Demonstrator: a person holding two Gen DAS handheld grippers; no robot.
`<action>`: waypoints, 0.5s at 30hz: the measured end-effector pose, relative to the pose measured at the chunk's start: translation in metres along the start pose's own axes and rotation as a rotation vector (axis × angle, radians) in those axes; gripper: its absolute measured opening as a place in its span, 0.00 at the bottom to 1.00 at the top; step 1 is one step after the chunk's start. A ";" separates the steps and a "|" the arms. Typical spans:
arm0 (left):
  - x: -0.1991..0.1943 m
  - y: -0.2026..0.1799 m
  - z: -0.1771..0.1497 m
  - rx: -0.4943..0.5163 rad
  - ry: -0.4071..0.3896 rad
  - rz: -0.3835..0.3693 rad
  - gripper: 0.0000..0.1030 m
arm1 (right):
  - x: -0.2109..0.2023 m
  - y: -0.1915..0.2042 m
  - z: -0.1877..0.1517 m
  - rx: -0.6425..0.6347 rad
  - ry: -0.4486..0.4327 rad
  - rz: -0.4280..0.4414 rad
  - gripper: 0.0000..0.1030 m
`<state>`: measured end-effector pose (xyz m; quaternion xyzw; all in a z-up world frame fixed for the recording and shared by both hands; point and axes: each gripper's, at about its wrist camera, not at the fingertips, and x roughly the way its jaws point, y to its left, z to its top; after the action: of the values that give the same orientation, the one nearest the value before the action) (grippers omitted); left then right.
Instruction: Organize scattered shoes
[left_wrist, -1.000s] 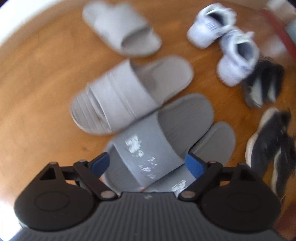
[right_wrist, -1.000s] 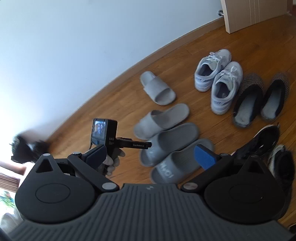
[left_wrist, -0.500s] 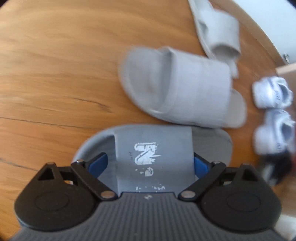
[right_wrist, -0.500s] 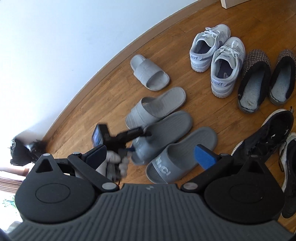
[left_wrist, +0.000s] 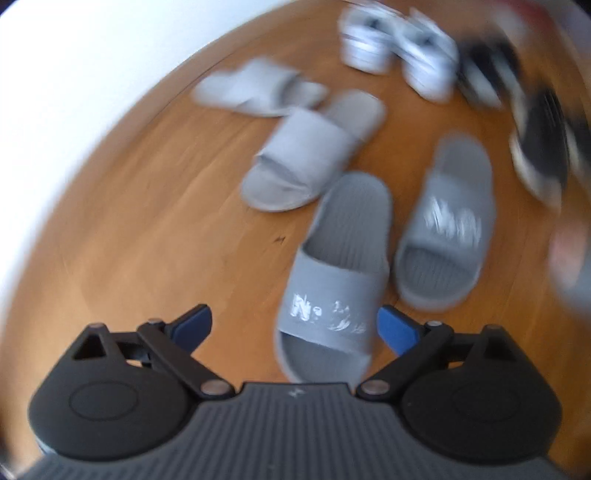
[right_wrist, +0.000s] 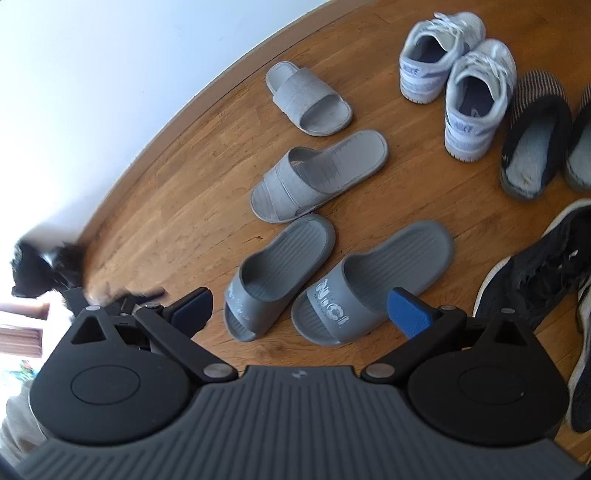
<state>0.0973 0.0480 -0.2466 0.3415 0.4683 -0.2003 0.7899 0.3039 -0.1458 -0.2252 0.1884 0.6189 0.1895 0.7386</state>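
Observation:
Two dark grey slides with white print lie side by side on the wood floor: the left one (right_wrist: 279, 275) (left_wrist: 338, 275) and the right one (right_wrist: 373, 282) (left_wrist: 445, 229). Two light grey slides lie beyond them, one near (right_wrist: 317, 175) (left_wrist: 314, 151) and one farther back (right_wrist: 308, 98) (left_wrist: 258, 90). My left gripper (left_wrist: 295, 325) is open and empty above the toe of the left dark slide. My right gripper (right_wrist: 301, 306) is open and empty, above the toes of both dark slides.
White sneakers (right_wrist: 458, 77) stand at the back right, dark striped slippers (right_wrist: 533, 136) to their right, black sneakers (right_wrist: 535, 273) at the right edge. A white wall with wooden baseboard (right_wrist: 207, 96) runs behind. A dark object (right_wrist: 40, 271) lies at the left by the wall.
The left dark slide has been turned and now lies parallel beside its mate. My left gripper has pulled back from it and is empty. The right view has moved closer to the floor.

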 end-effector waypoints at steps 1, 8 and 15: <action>0.003 -0.012 0.004 0.043 -0.034 0.024 0.94 | 0.001 0.001 0.000 -0.009 0.002 -0.003 1.00; 0.077 0.005 0.010 -0.066 -0.043 -0.224 0.94 | 0.020 -0.002 -0.002 -0.004 0.064 -0.036 1.00; 0.120 0.041 -0.005 -0.285 0.060 -0.251 1.00 | 0.027 -0.006 0.002 0.008 0.070 -0.024 1.00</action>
<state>0.1775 0.0803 -0.3388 0.1711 0.5542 -0.2187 0.7847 0.3109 -0.1370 -0.2505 0.1772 0.6473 0.1844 0.7181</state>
